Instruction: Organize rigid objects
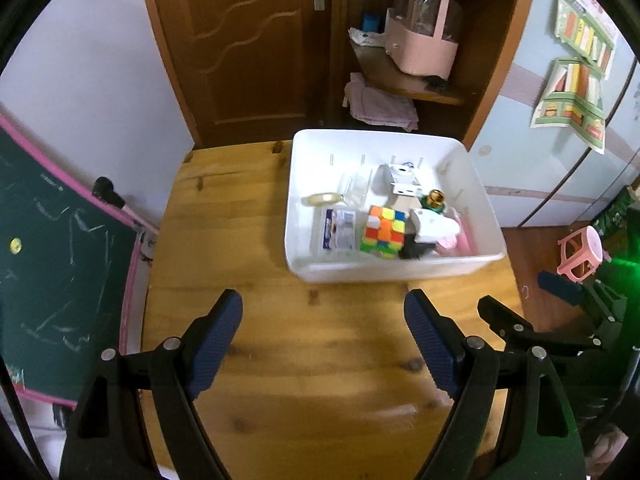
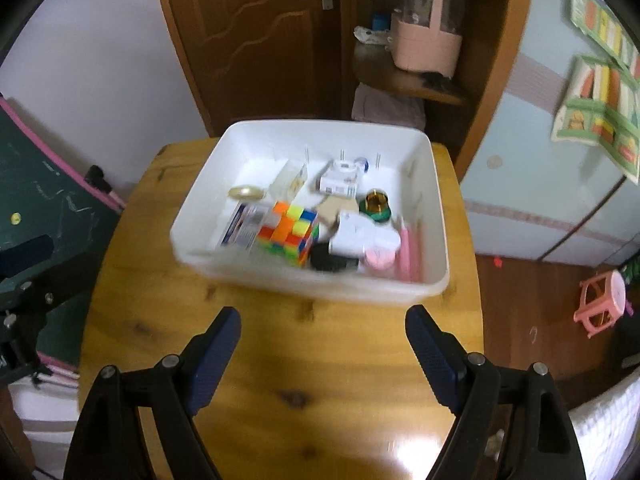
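Clutter sits gathered in white bin [image 1: 394, 270] on tabletop [image 1: 280, 360]: puzzle cube [image 1: 383, 231], small boxes, brass-capped jar [image 1: 433, 201]; left gripper [image 1: 323, 338] and right gripper [image 2: 323, 354] hover short of it, fingers spread, empty; likely sorting is done.

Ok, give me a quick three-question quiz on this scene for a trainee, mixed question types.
1. True or false: the cube lies inside the white bin.
2. What does the bin stand on? A) floor B) wooden table C) shelf
3. Fill in: both the left hand-held gripper and the right hand-held gripper are ____ and hold nothing.

Key: 1 true; 2 B; 3 open.
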`<move>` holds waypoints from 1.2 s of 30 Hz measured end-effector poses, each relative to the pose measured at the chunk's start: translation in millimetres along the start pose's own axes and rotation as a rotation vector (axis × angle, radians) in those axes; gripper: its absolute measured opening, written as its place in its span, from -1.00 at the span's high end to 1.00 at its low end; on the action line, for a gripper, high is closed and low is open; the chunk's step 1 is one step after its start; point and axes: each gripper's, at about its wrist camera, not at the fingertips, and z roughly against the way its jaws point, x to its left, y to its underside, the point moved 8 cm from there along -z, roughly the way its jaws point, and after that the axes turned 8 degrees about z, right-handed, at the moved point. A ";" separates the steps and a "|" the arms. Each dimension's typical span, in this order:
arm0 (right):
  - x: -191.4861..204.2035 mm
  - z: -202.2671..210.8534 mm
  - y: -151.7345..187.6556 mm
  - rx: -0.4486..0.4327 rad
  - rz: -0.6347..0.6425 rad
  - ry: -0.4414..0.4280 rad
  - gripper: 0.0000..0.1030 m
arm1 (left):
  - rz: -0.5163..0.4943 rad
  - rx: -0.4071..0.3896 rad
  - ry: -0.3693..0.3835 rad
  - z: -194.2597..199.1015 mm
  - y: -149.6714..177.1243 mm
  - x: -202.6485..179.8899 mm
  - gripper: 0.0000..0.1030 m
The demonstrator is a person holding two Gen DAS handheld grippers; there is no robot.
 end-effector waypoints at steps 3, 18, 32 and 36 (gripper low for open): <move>0.0 29.4 15.9 -0.014 -0.020 -0.016 -0.65 | -0.006 -0.008 -0.013 21.4 17.1 -5.5 -0.66; -11.3 114.3 44.1 -0.139 -0.045 0.045 -0.66 | 0.058 -0.015 -0.012 69.6 64.6 -31.0 -0.66; 0.6 123.2 30.1 -0.141 -0.089 0.059 -0.66 | 0.032 0.011 -0.023 66.8 48.8 -15.0 -0.66; 5.9 123.5 24.4 -0.147 -0.112 0.071 -0.66 | 0.003 -0.012 -0.031 69.7 43.0 -7.7 -0.66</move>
